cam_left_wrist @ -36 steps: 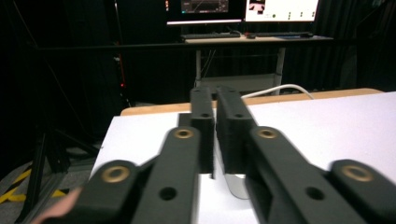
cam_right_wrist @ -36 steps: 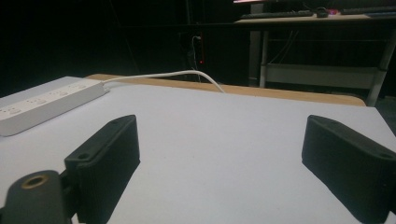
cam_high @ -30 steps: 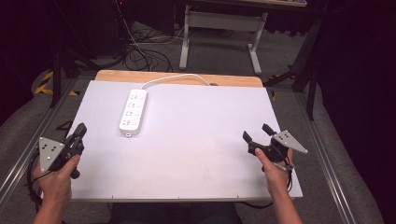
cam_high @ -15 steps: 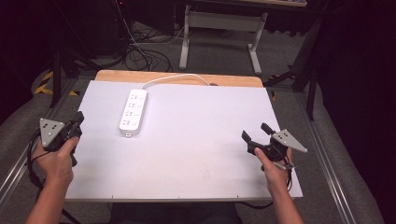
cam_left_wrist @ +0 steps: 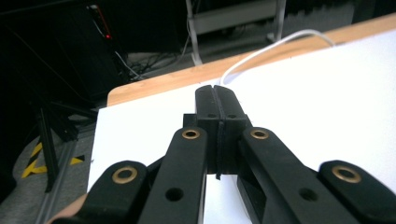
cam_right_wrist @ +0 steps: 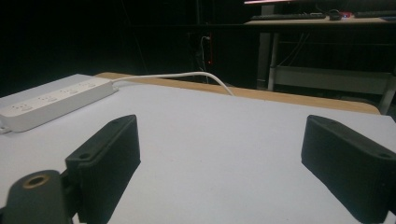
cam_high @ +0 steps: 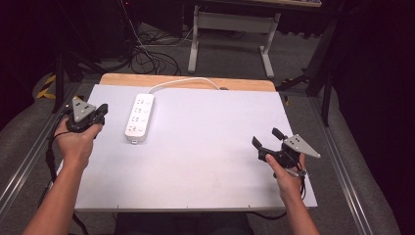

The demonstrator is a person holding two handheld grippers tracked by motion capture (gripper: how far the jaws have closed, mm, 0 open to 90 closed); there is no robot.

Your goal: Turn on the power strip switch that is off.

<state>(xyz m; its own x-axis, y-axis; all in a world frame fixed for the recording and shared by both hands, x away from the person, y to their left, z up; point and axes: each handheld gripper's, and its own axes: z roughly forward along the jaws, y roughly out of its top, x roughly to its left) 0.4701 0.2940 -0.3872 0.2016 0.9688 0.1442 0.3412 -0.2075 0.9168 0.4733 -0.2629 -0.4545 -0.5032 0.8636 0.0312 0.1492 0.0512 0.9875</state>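
Right gripper lower right of frame, fingers spread wide, nothing between, low over table. Left gripper mid left, fingers pressed together, empty, just beside power strip at upper left. Likely approach step; next: open fingers, close in on strip.
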